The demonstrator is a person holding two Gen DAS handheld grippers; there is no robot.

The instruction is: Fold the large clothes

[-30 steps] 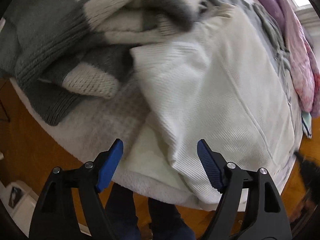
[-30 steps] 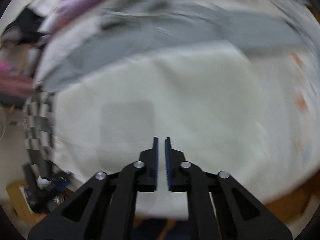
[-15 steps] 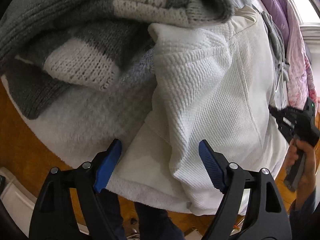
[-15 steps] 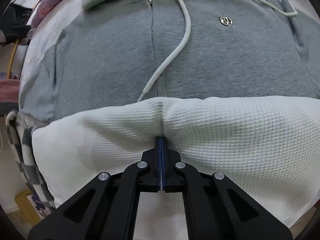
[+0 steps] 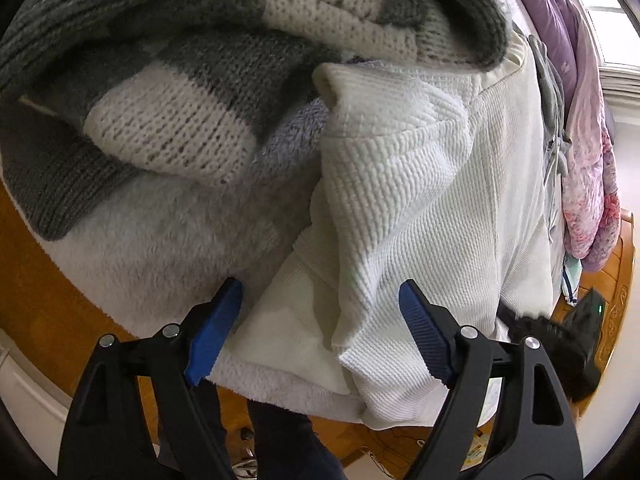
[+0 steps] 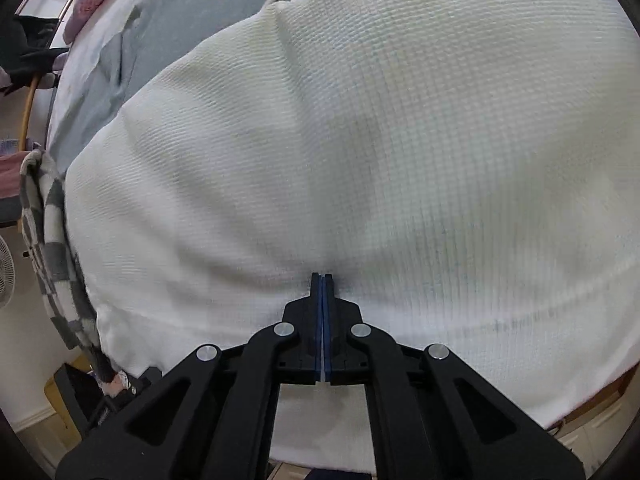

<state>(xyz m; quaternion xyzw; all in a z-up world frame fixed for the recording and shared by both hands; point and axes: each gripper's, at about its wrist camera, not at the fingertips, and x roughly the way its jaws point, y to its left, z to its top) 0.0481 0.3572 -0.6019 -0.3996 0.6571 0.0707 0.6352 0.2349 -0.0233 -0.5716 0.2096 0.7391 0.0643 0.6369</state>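
A white waffle-knit garment (image 6: 400,152) lies spread over a bed, covering most of a grey zip hoodie (image 6: 168,28); its long axis cannot be told. Beside it is a bunched grey-and-cream checked knit (image 5: 172,128). The left hand-held gripper (image 5: 320,328) hangs released, jaws wide above a folded white edge. The right hand-held gripper (image 6: 322,280) is clenched, tips against the white fabric. No readable writing.
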